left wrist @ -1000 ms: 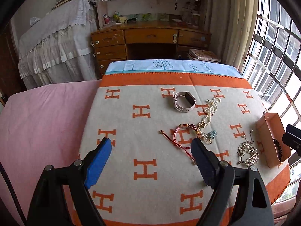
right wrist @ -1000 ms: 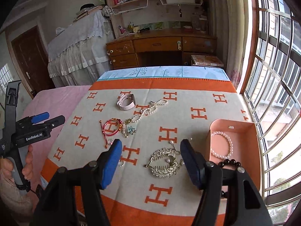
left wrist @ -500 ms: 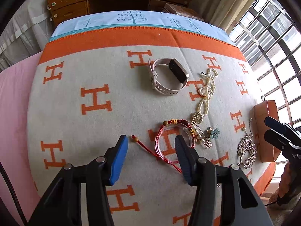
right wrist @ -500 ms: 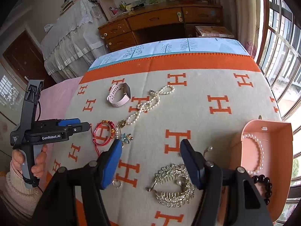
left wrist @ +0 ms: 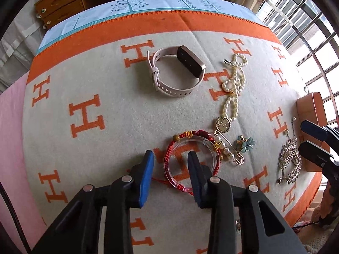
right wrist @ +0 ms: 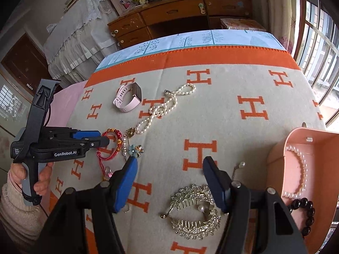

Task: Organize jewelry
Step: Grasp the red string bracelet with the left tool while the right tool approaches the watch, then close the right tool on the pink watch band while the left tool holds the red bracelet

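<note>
Left gripper (left wrist: 169,165) narrowed, dropped astride red bracelet (left wrist: 191,148) rim, jaws still apart; I'd clamp next.

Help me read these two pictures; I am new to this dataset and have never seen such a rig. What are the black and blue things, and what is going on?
There is no robot here. A person holds a trigger-handled tool in each hand, each ending in two blue-padded tongs, with a fisheye camera looking forward along them.

The left camera shows the left tongs, open, straddling the near rim of a red cord bracelet and the clear bangle lying with it; nothing is gripped yet. The right camera shows the right tongs, open and empty, above a rhinestone hair comb.

Everything lies on an orange-and-beige H-patterned blanket: a pink smartwatch, a pearl necklace, and a blue flower brooch. At the right stands a pink box, already holding a pearl bracelet, with a black bead bracelet at its near rim.
</note>
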`<state>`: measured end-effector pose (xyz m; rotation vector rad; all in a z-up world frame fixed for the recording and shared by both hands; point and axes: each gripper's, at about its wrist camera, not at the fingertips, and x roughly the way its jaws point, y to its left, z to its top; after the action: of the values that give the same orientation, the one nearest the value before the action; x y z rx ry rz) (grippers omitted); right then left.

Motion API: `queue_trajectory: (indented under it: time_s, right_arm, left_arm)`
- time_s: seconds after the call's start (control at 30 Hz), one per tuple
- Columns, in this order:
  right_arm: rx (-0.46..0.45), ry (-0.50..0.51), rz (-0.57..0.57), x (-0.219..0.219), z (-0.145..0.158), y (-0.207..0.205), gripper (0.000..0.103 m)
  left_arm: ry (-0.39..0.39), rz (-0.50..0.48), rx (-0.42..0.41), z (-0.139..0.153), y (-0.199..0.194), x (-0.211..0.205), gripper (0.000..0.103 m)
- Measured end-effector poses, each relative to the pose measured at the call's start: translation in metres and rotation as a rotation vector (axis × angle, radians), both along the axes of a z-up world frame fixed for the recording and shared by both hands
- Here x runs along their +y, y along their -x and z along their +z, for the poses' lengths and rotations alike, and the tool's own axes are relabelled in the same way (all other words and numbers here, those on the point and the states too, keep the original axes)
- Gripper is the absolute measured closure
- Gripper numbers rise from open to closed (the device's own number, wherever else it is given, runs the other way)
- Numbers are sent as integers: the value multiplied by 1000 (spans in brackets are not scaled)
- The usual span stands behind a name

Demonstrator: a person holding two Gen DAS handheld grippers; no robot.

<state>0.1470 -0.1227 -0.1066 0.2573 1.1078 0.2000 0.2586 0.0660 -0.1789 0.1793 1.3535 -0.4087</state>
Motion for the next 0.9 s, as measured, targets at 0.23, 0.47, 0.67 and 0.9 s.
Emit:
queue_trajectory:
  time_s: [0.23,0.47,0.67,0.9]
  right_arm:
    - [17,-10,-3,1,-5,2,38]
    - [-11,13,17,7,10,9,39]
    - [-64,19,89,30,44,-5,43]
    - [-91,2,175,77,74,-56,45]
  left_arm:
    - [20,46,21,2,5,-3,99]
    - [136,174,-35,24,37,27,99]
    - [163,361,-123,43,61,74,99]
    - [187,501,-169,48,71,122,99]
